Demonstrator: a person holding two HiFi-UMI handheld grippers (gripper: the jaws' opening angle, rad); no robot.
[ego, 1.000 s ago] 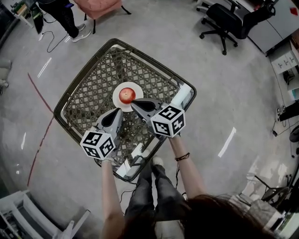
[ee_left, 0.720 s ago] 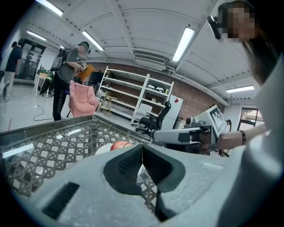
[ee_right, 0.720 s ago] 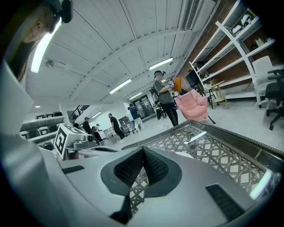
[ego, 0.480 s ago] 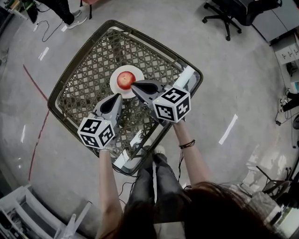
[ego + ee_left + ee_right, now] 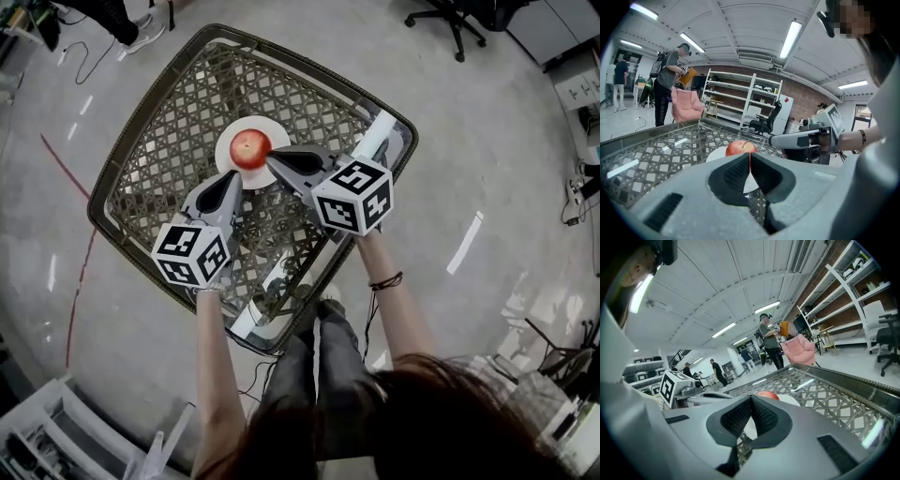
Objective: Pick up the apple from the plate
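Observation:
A red apple [image 5: 250, 148] sits on a small white plate [image 5: 228, 165] in the middle of a lattice-topped table [image 5: 159, 159]. My left gripper [image 5: 231, 177] is shut and empty, its tip at the plate's near-left edge. From the right, my right gripper [image 5: 271, 160], also shut and empty, points at the apple from just beside it. In the left gripper view the apple [image 5: 740, 147] rises just beyond the shut left gripper [image 5: 750, 161], with the right gripper [image 5: 780, 140] to the right. In the right gripper view the apple [image 5: 768, 394] and plate [image 5: 790, 401] lie past the shut right gripper [image 5: 751, 398].
The table has a raised dark rim [image 5: 103, 192] and a white bar [image 5: 373, 139] along its right edge. A person [image 5: 668, 84] stands by a pink chair [image 5: 686, 104] beyond the table. Shelving [image 5: 740, 101] and an office chair [image 5: 459, 17] stand further off.
Both grippers have sunk a little toward the table beside the plate, still shut. The apple has stayed on the plate.

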